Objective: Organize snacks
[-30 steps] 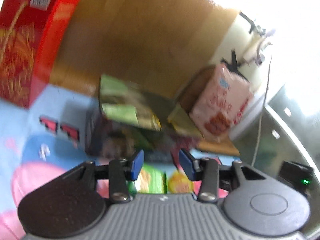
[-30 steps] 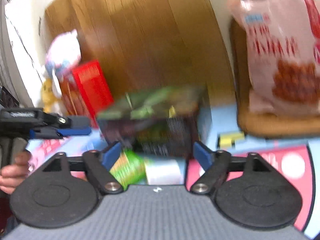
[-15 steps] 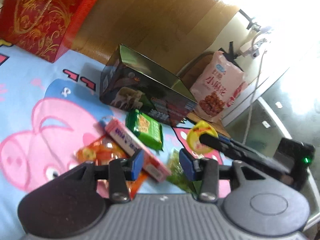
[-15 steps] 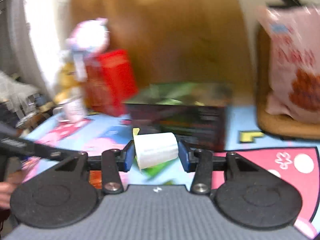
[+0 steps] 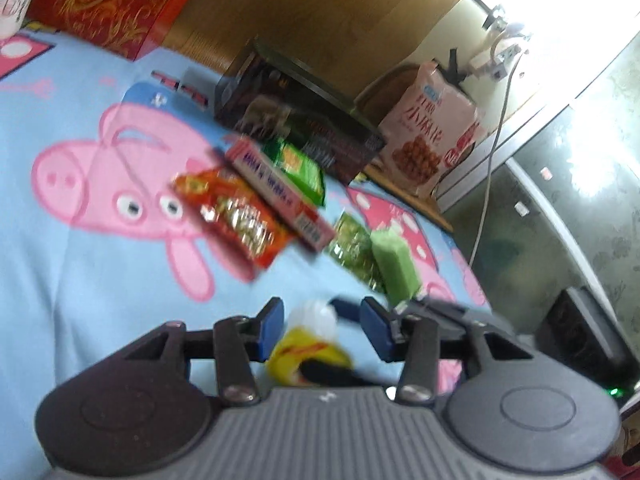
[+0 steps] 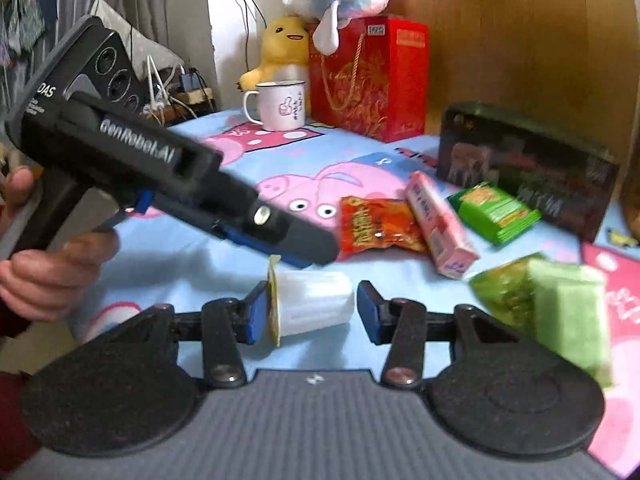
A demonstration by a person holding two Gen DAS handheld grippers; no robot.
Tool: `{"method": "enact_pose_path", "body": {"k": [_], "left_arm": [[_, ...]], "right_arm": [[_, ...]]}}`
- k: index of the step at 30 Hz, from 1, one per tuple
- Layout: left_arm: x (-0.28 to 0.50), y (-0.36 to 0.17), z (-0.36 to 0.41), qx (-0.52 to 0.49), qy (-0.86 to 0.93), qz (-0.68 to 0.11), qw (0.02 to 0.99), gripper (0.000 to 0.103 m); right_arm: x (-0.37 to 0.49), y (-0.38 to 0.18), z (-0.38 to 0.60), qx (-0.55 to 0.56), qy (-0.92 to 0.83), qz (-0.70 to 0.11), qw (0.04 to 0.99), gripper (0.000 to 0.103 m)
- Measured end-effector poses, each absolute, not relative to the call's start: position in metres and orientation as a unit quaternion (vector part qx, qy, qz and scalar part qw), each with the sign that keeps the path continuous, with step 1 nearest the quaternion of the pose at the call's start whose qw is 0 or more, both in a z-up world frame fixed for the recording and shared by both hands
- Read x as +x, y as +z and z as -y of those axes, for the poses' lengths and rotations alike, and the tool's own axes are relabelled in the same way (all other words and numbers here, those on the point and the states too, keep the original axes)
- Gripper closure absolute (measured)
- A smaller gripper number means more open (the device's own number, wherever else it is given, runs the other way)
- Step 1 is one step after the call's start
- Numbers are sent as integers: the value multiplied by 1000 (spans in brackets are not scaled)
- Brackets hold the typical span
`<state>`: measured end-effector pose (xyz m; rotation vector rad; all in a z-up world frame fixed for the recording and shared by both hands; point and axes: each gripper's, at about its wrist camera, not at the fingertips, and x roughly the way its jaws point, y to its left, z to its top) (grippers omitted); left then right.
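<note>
- While its jaws are opening, the right gripper [image 6: 308,308] has the cup [image 6: 316,306] lying sideways between them. The pad on the lid side touches the yellow lid and the other pad stands just off the cup's base, so nothing is clamped.
- The left gripper [image 5: 322,328] hangs just above that lid, tips pointing down at it. Its jaws are closing but stand apart with no pad on anything; the cup shows in the gap below them.
- The cup sits near the sheet's [image 5: 100,280] near edge, well apart from the other snacks. Whether it rests on the sheet or hangs just over it I cannot tell.
- This looks like a release or a hand-over of the cup. To do it well, the right jaws should clear both ends before pulling back, or the lid's rim may catch and drag it.
- If the left takes over, it should grip across the ribbed wall, not the thin lid, which would likely slip or peel.
- Farther out, mid-sheet, lie a red bag [image 6: 376,224], a pink box [image 6: 440,224] and a green pack [image 6: 494,212], close together.
- Two green bags [image 6: 560,308] lie toward the right edge.
- A black box [image 6: 528,164] stands at the far edge, probably where the snacks belong.
</note>
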<state>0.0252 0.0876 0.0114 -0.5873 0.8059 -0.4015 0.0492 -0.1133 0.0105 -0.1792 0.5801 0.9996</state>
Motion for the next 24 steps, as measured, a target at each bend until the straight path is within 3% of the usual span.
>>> {"method": "enact_pose_path", "body": {"k": [1, 7, 24], "left_arm": [[24, 8, -87, -281, -189, -391, 856, 64], [13, 7, -77, -289, -221, -390, 846, 63], [32, 23, -42, -258, -256, -388, 847, 63]], "right_arm": [[46, 11, 115, -90, 460, -267, 842, 42], [33, 7, 137, -112, 424, -238, 867, 35], [17, 0, 196, -40, 367, -277, 887, 33]]}}
